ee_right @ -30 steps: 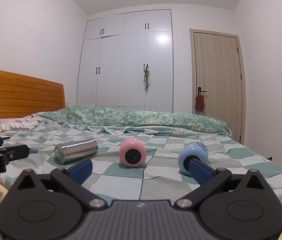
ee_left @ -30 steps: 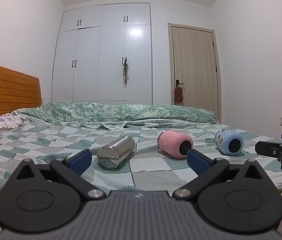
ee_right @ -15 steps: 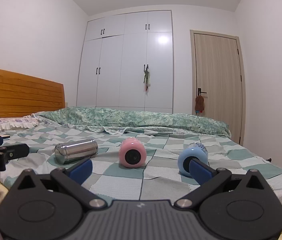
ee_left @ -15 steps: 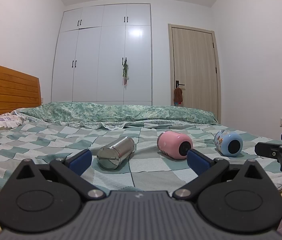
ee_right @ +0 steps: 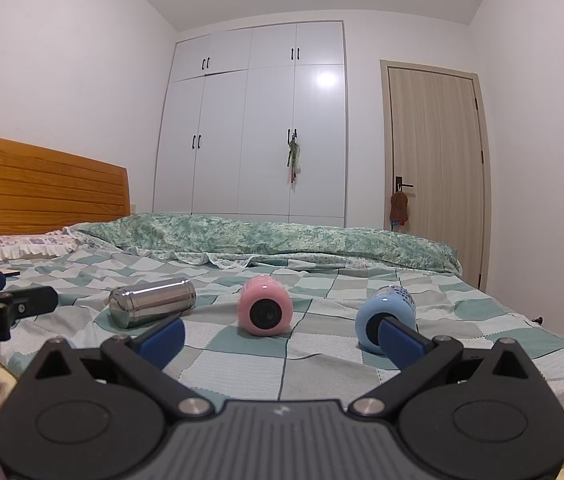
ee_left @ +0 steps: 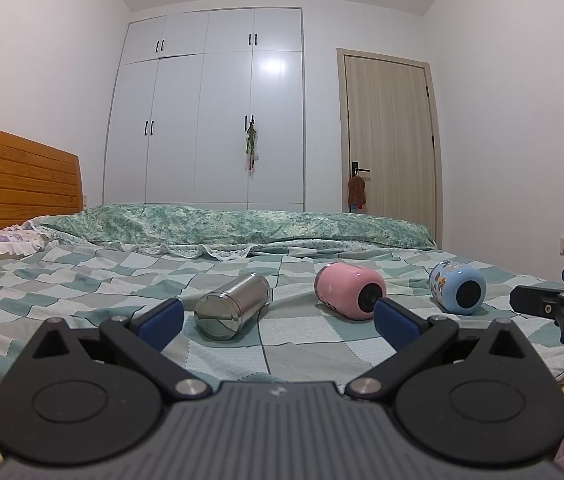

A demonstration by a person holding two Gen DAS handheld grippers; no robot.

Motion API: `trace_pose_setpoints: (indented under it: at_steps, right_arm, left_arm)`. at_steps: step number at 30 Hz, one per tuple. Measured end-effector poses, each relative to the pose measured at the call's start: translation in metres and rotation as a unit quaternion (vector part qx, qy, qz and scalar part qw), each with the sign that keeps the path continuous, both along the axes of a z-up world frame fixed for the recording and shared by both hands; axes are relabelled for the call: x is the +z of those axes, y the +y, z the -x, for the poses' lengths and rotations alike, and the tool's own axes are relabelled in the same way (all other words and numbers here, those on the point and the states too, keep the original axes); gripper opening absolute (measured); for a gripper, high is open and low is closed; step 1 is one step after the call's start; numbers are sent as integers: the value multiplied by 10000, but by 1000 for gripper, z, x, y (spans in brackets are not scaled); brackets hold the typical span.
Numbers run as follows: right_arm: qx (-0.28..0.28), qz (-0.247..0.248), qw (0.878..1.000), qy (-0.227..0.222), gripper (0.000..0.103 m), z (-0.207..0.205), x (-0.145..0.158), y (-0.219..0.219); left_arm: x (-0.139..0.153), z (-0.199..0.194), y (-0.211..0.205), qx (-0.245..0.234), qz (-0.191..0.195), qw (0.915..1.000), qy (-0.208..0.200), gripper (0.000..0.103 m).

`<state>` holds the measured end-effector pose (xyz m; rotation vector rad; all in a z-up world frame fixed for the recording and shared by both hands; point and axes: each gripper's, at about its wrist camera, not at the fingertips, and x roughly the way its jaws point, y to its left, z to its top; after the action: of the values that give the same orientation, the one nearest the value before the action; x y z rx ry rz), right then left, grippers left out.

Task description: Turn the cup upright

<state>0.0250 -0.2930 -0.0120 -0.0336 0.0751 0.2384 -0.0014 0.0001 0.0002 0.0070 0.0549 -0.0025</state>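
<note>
Three cups on their sides on bed (ee_left: 81, 280): steel cup (ee_left: 231, 306), pink cup (ee_left: 348, 296), blue cup (ee_right: 386, 318). Left gripper (ee_left: 277, 320), right gripper (ee_right: 282, 336): spread wide, empty, short of cups. Probably rigid, slick, roll-prone; grasp mid-body across width.

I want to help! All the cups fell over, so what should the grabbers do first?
Probably ease the open left gripper forward over the steel cup. It lies on its side, nearest that gripper, and nothing is held yet.
</note>
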Motion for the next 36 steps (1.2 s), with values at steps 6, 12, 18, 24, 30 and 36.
trace_pose_setpoints:
  at_steps: [6, 12, 18, 24, 30, 36]
  right_arm:
    - [0, 2, 10000, -5, 103, 0, 0, 0]
    - [-3, 7, 10000, -5, 103, 1, 0, -1]
    - [-2, 3, 10000, -3, 103, 1, -1, -2]
    - [-2, 7, 10000, -7, 103, 1, -2, -1]
    - [-2, 8, 10000, -9, 103, 1, -2, -1]
    - [-3, 14, 10000, -7, 103, 1, -1, -1]
  left_arm:
    - [0, 0, 0, 0, 3, 10000, 0, 103]
    - [0, 0, 0, -1, 4, 10000, 1, 103]
    - [1, 0, 0, -4, 6, 10000, -1, 103]
    - [1, 0, 0, -7, 8, 10000, 1, 103]
    - [1, 0, 0, -11, 7, 10000, 1, 103]
    - [1, 0, 0, -9, 11, 10000, -1, 103]
